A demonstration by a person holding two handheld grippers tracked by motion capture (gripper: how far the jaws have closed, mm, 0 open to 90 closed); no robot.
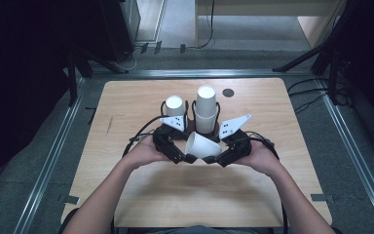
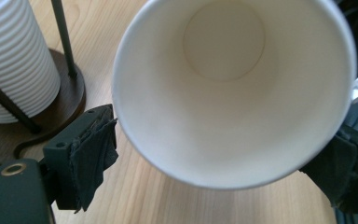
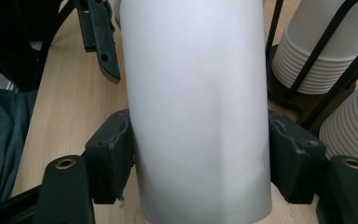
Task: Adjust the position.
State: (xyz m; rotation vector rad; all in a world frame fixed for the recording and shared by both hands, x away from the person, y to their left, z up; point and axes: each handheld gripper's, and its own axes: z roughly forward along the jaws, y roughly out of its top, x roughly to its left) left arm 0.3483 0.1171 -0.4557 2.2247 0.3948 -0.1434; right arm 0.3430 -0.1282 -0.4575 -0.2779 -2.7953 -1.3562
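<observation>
Cup: on its side in front of the rack, above the desk.
Right gripper: pinching cup's wall.
Left gripper: spread around rim, barely touching.
Risk: squeezing dents paper; slack grip drops cup onto desk.

The paper cup looks matt white and smooth, its inside a creamy, faintly sheened paper. The stacked cups show fine ribbed rims of the same paper. The bench is pale wood with a straight grain, matt. The holder's base is dark polished wood, its rods thin black metal. The right claw is matt black plastic with rough, frayed dark padding
</observation>
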